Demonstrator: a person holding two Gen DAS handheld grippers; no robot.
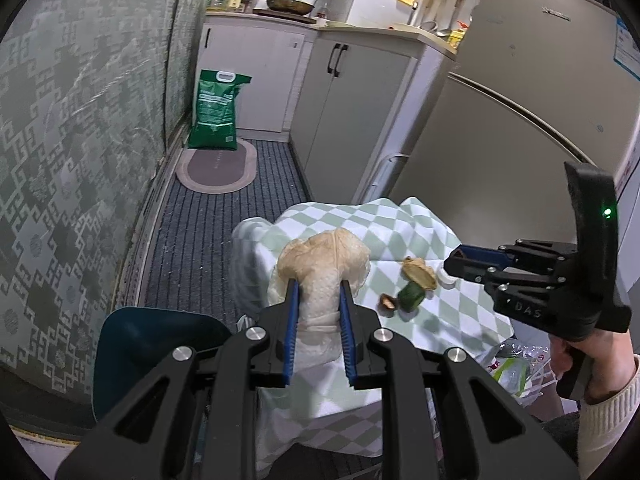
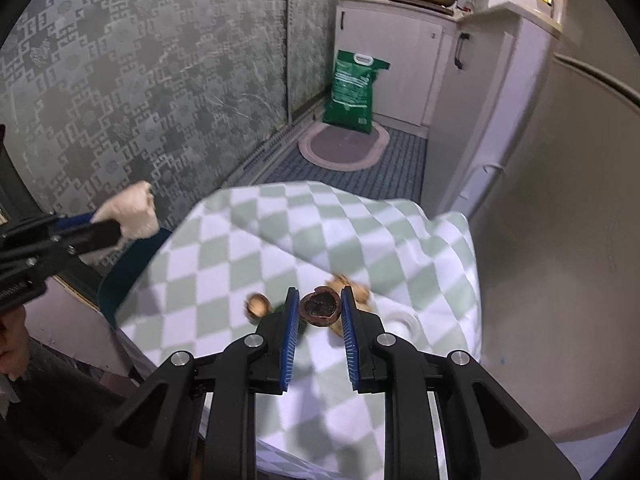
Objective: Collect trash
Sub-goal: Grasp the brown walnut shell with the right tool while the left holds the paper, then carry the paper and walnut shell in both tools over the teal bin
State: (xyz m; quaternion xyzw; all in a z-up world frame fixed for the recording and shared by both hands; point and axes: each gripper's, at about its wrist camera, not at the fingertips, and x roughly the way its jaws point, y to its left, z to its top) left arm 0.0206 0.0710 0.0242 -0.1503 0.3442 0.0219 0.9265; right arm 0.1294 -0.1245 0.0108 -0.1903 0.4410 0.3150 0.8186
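Observation:
My left gripper is shut on a crumpled, brown-stained paper tissue, held off the table's left edge. From the right wrist, this tissue shows at the left in the left gripper. My right gripper is shut on a dark walnut shell half, just above the green-and-white checked tablecloth. A second walnut shell lies to its left on the cloth. In the left wrist view the right gripper hangs at the right, above a green scrap and a tan peel.
A white cap lies beside the tan scraps. A dark teal chair or bin stands left of the table. A clear plastic bag hangs low on the right, and the fridge stands close behind. A green sack leans by the cabinets.

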